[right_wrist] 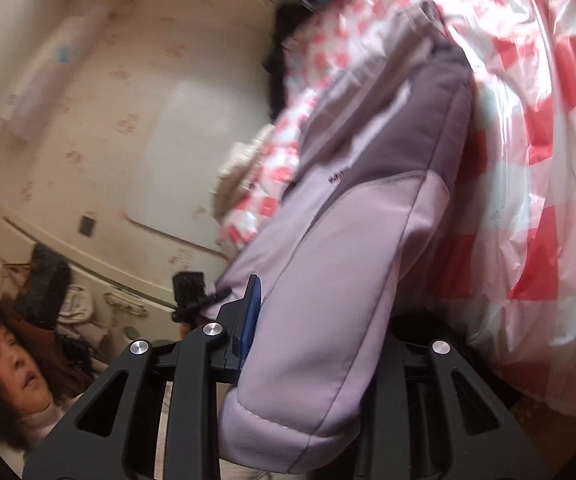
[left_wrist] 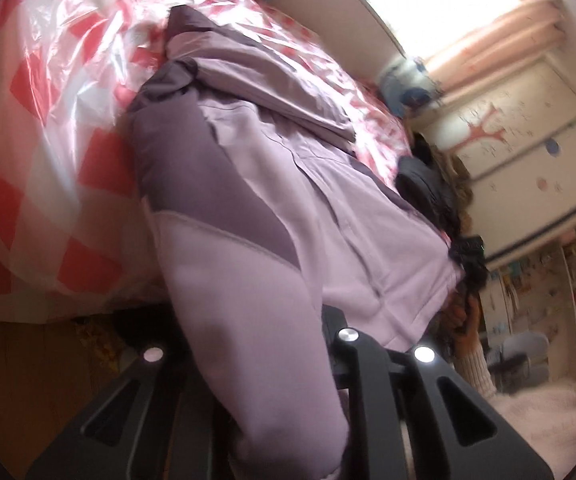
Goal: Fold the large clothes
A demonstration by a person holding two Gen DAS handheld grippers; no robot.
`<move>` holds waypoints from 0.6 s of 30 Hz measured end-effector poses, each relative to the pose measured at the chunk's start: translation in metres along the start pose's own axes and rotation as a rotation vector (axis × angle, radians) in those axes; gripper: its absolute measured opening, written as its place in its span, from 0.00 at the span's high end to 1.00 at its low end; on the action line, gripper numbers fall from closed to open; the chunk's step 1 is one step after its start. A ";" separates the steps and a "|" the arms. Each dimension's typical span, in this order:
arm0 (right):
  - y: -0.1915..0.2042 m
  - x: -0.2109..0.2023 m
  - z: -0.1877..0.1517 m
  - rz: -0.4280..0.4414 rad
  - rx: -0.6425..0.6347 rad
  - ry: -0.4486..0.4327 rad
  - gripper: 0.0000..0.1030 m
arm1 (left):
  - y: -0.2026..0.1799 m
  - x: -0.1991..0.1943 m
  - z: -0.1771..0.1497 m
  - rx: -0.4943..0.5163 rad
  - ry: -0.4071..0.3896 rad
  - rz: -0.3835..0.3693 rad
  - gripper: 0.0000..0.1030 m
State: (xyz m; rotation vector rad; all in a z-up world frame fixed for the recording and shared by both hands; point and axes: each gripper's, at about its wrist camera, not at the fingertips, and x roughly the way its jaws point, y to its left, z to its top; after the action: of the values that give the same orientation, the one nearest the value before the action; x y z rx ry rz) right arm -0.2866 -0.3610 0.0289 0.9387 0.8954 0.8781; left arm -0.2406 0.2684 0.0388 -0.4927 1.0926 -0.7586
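Observation:
A large padded jacket [left_wrist: 288, 184], lilac with dark purple panels, lies on a surface covered by red-and-white checked plastic sheet [left_wrist: 48, 128]. One lilac sleeve runs down between the fingers of my left gripper [left_wrist: 264, 344], which is shut on it. In the right wrist view the other sleeve [right_wrist: 327, 300] runs down between the fingers of my right gripper [right_wrist: 315, 340], which is shut on it. Both sleeves are lifted off the sheet [right_wrist: 535, 184] toward the cameras. The fingertips are hidden by cloth.
A person [right_wrist: 4, 364] is at the lower left of the right wrist view. A dark garment [left_wrist: 427, 184] lies past the jacket's far side. A wardrobe with stickers [left_wrist: 527, 152], a bright window [left_wrist: 447, 4] and shelves [left_wrist: 567, 288] stand behind.

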 end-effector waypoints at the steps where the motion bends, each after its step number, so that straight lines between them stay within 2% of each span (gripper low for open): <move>1: -0.002 -0.004 -0.005 0.003 0.008 -0.004 0.73 | 0.006 0.000 -0.004 0.003 0.028 0.000 0.84; 4: -0.027 -0.005 -0.022 0.013 0.074 0.014 0.73 | 0.031 0.007 -0.019 -0.064 0.077 -0.013 0.83; 5: -0.035 -0.003 -0.027 0.044 0.089 0.010 0.72 | 0.039 0.006 -0.020 -0.103 0.060 -0.040 0.83; 7: -0.035 -0.005 -0.024 0.114 0.075 -0.024 0.73 | 0.036 -0.005 -0.014 -0.111 0.001 -0.076 0.83; 12: -0.004 -0.008 0.023 0.246 -0.033 -0.141 0.73 | 0.010 -0.045 0.027 -0.077 -0.177 -0.100 0.83; 14: 0.004 -0.007 0.049 0.291 -0.059 -0.187 0.73 | 0.004 -0.057 0.045 -0.081 -0.245 -0.134 0.83; 18: 0.013 0.007 0.108 0.345 -0.077 -0.238 0.73 | -0.006 -0.059 0.099 -0.101 -0.360 -0.178 0.83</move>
State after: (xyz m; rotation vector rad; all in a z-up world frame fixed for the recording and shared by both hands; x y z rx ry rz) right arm -0.1892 -0.3811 0.0735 1.1227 0.4990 1.0590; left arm -0.1664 0.3082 0.1173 -0.7874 0.7590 -0.7366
